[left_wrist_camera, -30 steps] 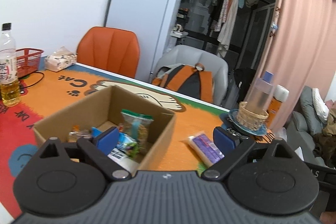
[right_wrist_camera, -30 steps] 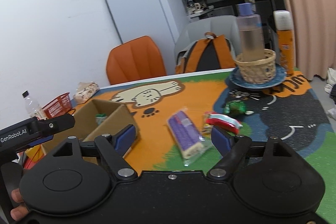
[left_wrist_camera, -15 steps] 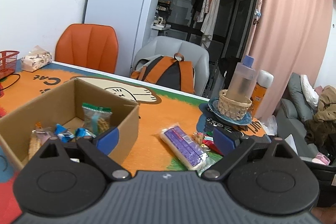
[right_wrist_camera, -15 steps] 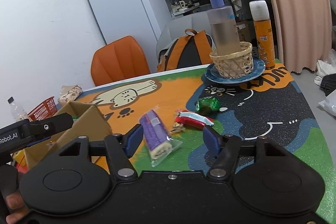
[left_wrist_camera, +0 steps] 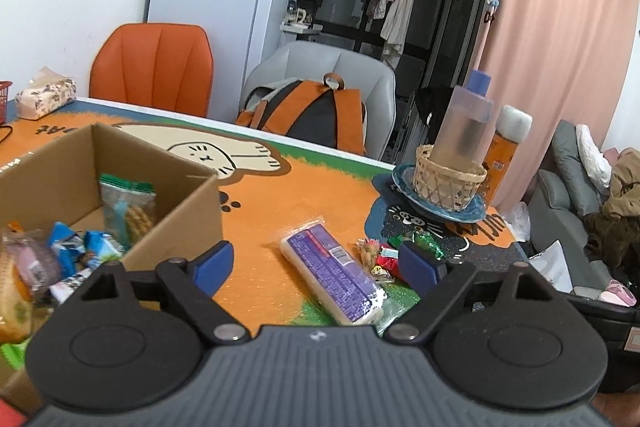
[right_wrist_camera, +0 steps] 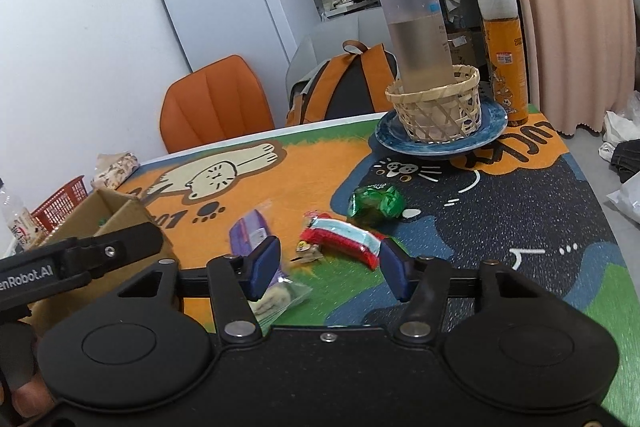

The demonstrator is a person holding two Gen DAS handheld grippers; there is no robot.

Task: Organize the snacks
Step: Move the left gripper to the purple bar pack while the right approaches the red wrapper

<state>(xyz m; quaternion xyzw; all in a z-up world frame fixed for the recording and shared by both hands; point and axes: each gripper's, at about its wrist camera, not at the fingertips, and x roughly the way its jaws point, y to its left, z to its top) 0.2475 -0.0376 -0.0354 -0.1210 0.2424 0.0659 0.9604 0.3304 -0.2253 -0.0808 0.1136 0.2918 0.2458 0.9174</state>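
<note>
A cardboard box with several snack packets inside sits at the left of the mat; its corner shows in the right wrist view. A purple wafer pack lies on the mat between my left gripper's open fingers; it also shows in the right wrist view. A red and blue packet, a small candy and a green wrapped sweet lie ahead of my right gripper, which is open and empty just above the mat. The left gripper is empty.
A blue plate with a wicker basket holding a clear bottle stands at the back right, an orange spray can behind it. A red basket, a tissue pack and chairs lie at the far side.
Both grippers have swung right, away from the box, towards the loose snacks. The right gripper has moved forward and lower over the red and blue packet. Both stay open.
</note>
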